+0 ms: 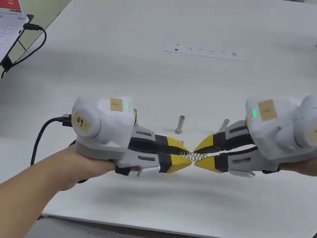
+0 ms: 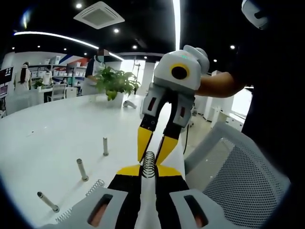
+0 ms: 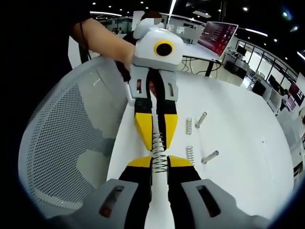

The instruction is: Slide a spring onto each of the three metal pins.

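Note:
A small steel spring [image 1: 192, 157] hangs above the table's front edge, stretched between both grippers. My left gripper [image 1: 186, 159] is shut on one end and my right gripper [image 1: 199, 156] is shut on the other, tips nearly touching. In the left gripper view the spring [image 2: 149, 164] sits between my own jaws, with the right gripper's yellow fingertips [image 2: 143, 143] around its far end. Three upright metal pins [image 2: 105, 146] [image 2: 82, 169] [image 2: 47, 201] stand bare on the table. In the right gripper view the spring [image 3: 158, 150] runs between both sets of jaws.
Two loose springs [image 3: 188, 125] [image 3: 189, 153] lie by the pins [image 3: 201, 119]. A white power strip [image 1: 203, 50] lies at the back of the white table [image 1: 124, 74]. A laptop [image 1: 10, 22] with a black cable is at the far left. A mesh chair [image 2: 228, 167] stands at the table's edge.

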Tool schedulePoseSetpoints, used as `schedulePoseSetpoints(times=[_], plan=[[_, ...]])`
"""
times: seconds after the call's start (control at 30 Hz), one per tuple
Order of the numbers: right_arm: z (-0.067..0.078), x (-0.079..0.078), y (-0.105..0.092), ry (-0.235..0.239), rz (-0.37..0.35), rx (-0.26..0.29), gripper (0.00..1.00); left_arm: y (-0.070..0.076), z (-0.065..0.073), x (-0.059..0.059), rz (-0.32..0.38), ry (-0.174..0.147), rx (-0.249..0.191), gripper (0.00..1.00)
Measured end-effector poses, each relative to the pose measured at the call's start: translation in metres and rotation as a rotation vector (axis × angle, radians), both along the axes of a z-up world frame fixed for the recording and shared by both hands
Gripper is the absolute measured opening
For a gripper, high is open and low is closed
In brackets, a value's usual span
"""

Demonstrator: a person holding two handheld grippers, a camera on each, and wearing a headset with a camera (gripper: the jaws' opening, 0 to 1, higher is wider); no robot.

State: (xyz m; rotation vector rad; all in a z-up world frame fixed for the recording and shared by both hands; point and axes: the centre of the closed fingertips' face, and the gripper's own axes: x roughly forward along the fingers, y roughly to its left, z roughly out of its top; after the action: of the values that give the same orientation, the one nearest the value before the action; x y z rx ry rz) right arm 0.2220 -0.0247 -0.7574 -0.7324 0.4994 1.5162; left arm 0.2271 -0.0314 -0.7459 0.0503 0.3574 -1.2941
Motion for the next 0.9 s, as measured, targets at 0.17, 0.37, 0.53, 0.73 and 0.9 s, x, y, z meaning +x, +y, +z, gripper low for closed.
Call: schedulePoseSetpoints(times=[0.17,0.37,0.53,0.73,0.9], plan=[[-0.001,0.002,-0.005,-0.001,-0.008,-0.004,0.09,0.002,0.0,0.0,0.001,0.001,0.003,0.02],[-0.004,0.003,-0.011,-0.005,-0.016,-0.017,0.09,0.002,0.001,0.001,0.005,0.001,0.001,0.02],[-0.003,0.003,-0.01,-0.008,-0.016,0.001,0.08,0.003,0.001,0.0,0.006,0.002,0.002,0.02],[-0.001,0.002,-0.009,-0.025,-0.013,0.013,0.08,0.005,-0.001,0.0,0.016,0.013,0.003,0.03],[0.006,0.001,-0.008,-0.018,-0.018,0.02,0.08,0.005,-0.002,-0.001,0.014,0.015,0.002,0.03]])
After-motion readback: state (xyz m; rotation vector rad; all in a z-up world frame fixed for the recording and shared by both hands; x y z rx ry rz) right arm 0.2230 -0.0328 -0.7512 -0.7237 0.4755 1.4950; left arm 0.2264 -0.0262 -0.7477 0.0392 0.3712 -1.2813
